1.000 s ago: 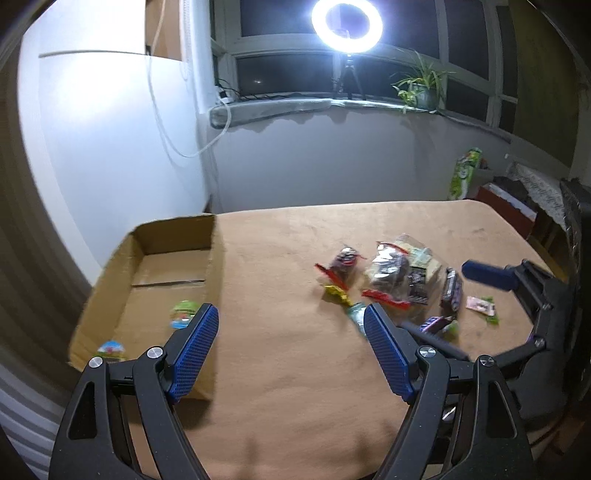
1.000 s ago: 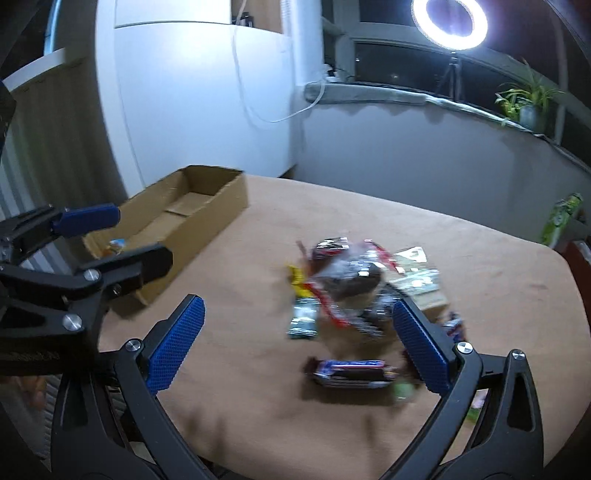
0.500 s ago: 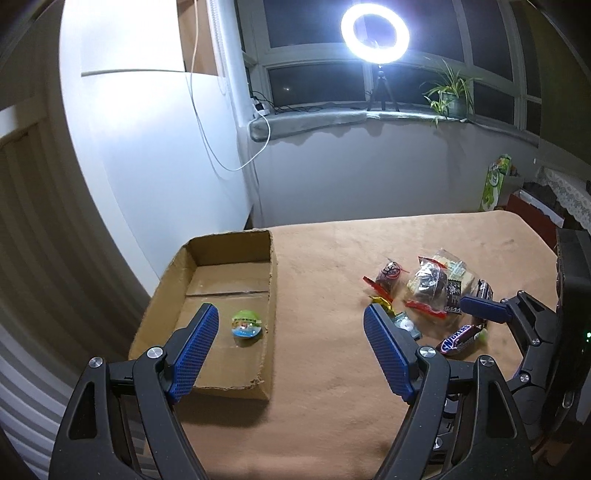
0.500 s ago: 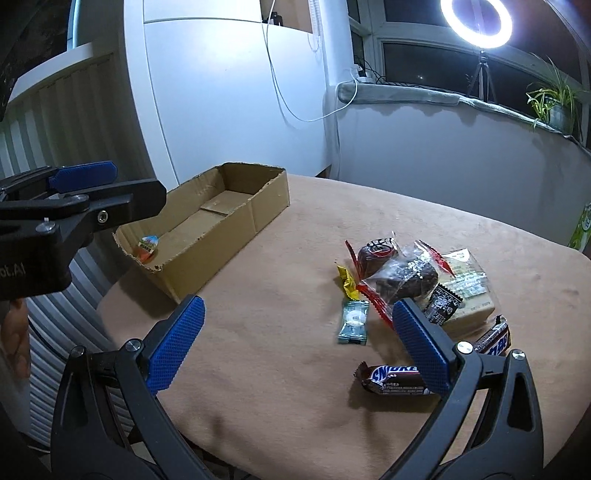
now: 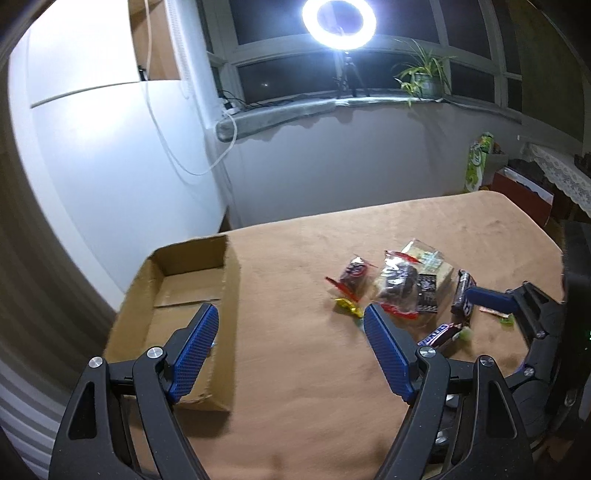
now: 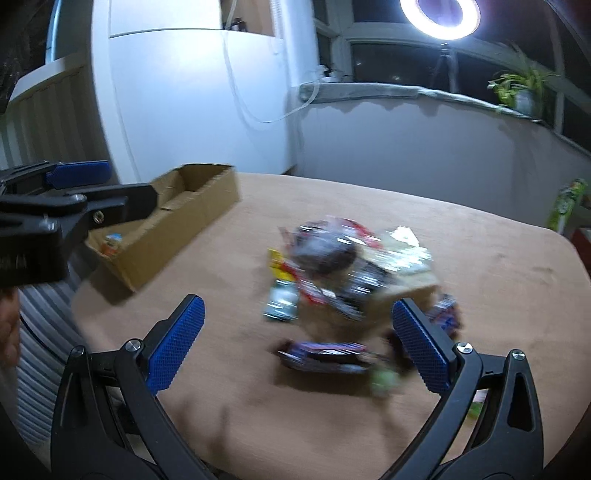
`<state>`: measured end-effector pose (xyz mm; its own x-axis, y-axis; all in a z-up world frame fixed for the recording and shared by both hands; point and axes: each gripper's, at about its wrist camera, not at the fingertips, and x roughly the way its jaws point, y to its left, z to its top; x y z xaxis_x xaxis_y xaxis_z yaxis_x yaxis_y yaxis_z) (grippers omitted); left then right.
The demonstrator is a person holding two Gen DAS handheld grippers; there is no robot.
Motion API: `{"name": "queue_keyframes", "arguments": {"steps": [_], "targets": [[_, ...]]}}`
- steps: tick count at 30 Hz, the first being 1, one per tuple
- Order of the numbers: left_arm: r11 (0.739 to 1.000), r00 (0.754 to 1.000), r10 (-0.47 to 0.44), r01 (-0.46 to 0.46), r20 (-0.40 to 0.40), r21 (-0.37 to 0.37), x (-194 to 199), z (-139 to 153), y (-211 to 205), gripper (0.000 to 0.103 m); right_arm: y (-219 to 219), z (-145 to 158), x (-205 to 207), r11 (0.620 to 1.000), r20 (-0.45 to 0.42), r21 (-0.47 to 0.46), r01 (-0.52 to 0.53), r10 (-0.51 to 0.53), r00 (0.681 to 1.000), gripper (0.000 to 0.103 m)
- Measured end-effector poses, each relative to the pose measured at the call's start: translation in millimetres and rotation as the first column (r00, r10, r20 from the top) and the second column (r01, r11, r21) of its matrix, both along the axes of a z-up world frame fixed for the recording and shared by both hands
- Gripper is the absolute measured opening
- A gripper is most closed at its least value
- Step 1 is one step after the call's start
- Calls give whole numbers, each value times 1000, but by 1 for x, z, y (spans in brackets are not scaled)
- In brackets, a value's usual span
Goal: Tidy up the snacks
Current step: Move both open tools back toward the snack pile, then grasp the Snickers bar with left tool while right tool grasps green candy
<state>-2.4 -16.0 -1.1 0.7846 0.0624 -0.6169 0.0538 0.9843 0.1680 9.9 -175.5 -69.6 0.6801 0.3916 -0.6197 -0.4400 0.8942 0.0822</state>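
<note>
A pile of wrapped snacks (image 5: 402,284) lies on the brown table, right of centre; it is blurred in the right wrist view (image 6: 343,266). A dark chocolate bar (image 6: 325,354) lies nearest the right gripper. An open cardboard box (image 5: 184,295) sits at the table's left edge with one small snack (image 6: 112,243) inside. My left gripper (image 5: 291,350) is open and empty above the table beside the box. My right gripper (image 6: 295,339) is open and empty, just short of the pile.
The brown table (image 5: 295,406) ends close to me and at the left beside the box. A white wall and cabinet (image 5: 110,166) stand behind the box. A ring light (image 5: 338,24) and a potted plant (image 5: 423,77) stand at the window.
My right gripper has moved closer to the snack pile, which is now blurred. My left gripper has shifted right and nearer the table, so the box sits further left.
</note>
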Motion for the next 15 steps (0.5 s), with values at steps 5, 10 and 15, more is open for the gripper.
{"name": "queue_keyframes", "arguments": {"steps": [5,10,15], "targets": [[999,999,-38,37,-36,-26,11,-21,-15,81,-56,-22,-4,996,19,-43,72,-71,997,103],[994,993,-94,91,-65,-54,14,-42,-32,81,-108,-42,-7,984,9,-86,158,-158,987,103],[975,974,-218,214,-69,-57,12,-67,-59,81,-130,-50,-13,980,17,-106,169,-168,986,103]]}}
